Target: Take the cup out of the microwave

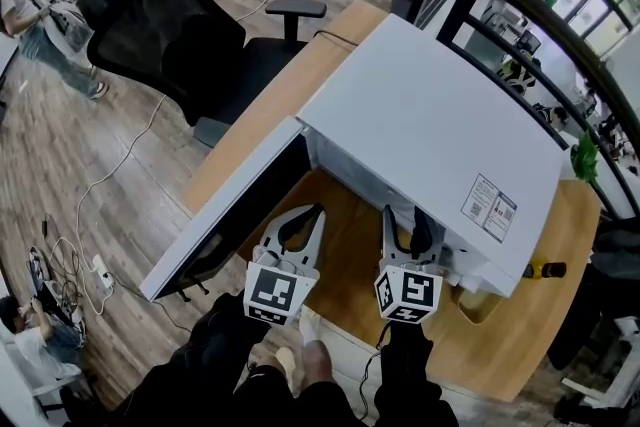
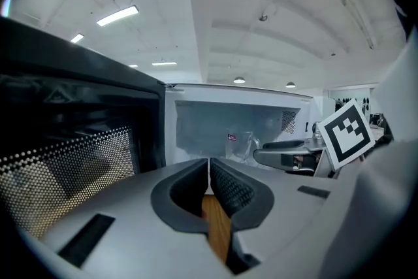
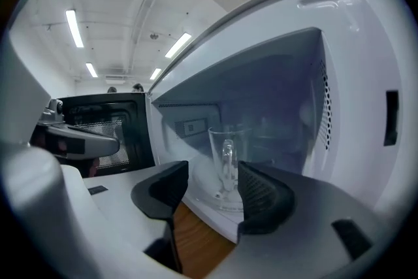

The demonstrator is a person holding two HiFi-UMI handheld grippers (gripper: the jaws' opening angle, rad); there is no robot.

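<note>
A clear glass cup [image 3: 225, 166] with a handle stands on the turntable inside the white microwave [image 1: 430, 115], whose door [image 1: 220, 215] hangs wide to the left. My right gripper [image 3: 212, 176] is open just outside the oven's mouth, and the cup shows beyond the gap between its jaws, untouched. The head view shows this gripper [image 1: 402, 213] at the oven's front edge. My left gripper [image 2: 209, 165] is shut on nothing, its tips meeting in front of the opening [image 1: 318, 209]. From there the cup [image 2: 243, 144] appears deep inside, right of centre.
The microwave sits on a wooden table [image 1: 300, 85]. A black office chair [image 1: 170, 25] stands beyond the table's left edge. A small bottle [image 1: 545, 269] lies by the microwave's right side. Cables [image 1: 95, 265] run over the floor at the left. A dark railing [image 1: 520, 5] crosses the right.
</note>
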